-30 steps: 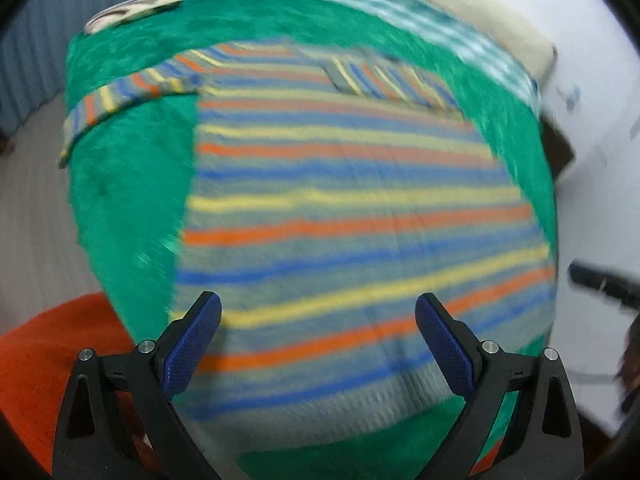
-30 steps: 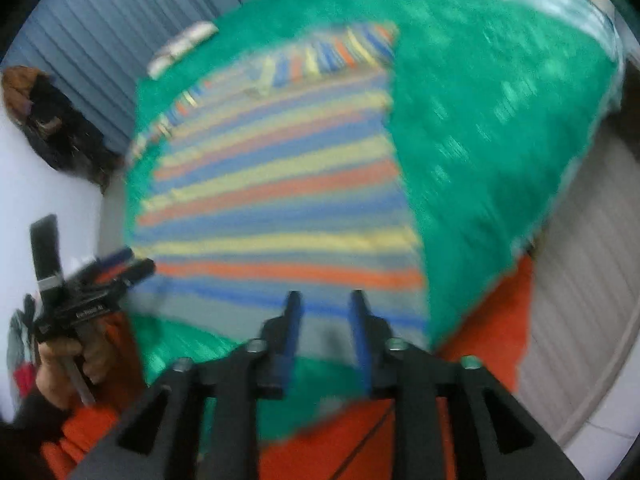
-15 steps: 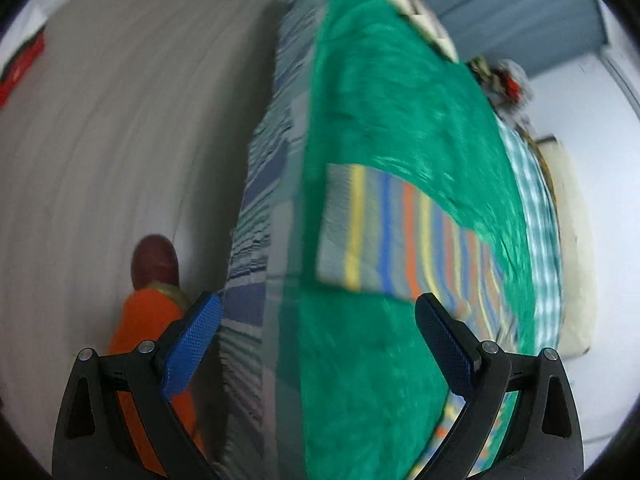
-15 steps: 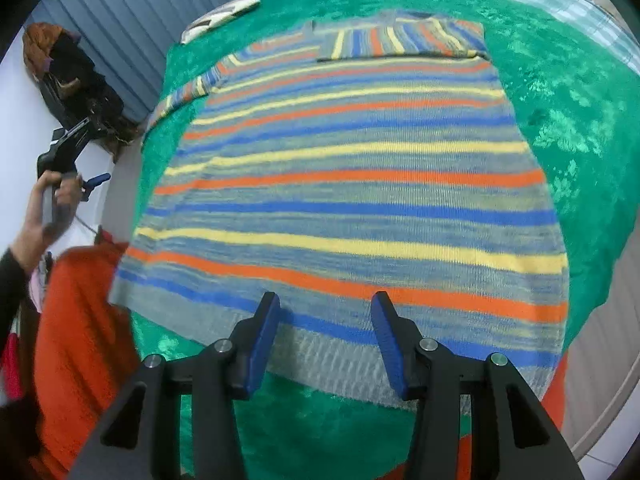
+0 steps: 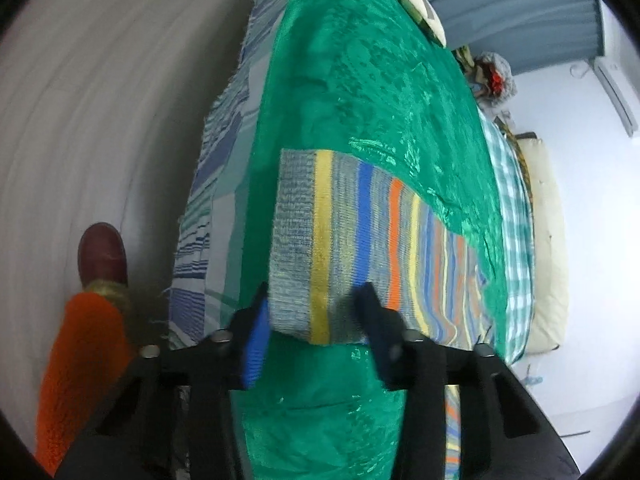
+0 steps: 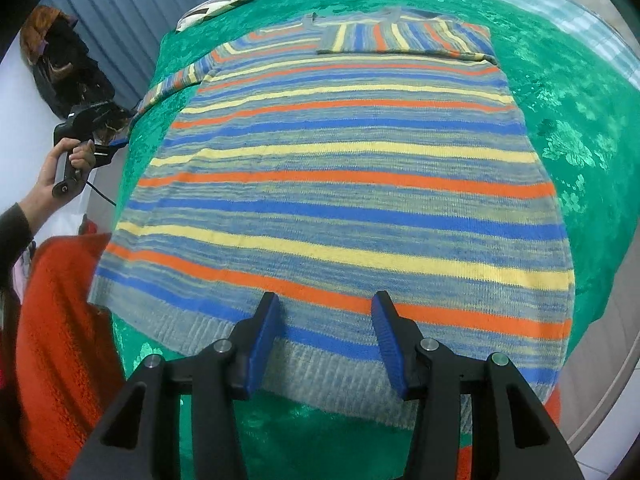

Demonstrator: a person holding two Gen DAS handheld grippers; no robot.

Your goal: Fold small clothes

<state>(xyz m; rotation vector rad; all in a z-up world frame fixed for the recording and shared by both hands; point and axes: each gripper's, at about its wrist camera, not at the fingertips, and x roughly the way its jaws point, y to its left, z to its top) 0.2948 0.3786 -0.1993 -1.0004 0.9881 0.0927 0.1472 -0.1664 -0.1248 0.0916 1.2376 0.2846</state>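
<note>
Looking like a bedroom in a home: bed (image 5: pixel 516 208) lying under a green blanket (image 6: pixel 560 92), pillow (image 5: pixel 548 240) sitting by the white wall, blue curtain (image 6: pixel 120 4) hanging behind, air conditioner (image 5: pixel 616 92) showing high up, striped sweater (image 6: pixel 340 184) spreading across the blanket.

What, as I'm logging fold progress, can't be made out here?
- Left wrist: whether the left gripper touches the sleeve, because of motion blur.
- Right wrist: the middle of the hem, hidden behind the right gripper.
- Left wrist: the sweater body, foreshortened by the low angle.
</note>
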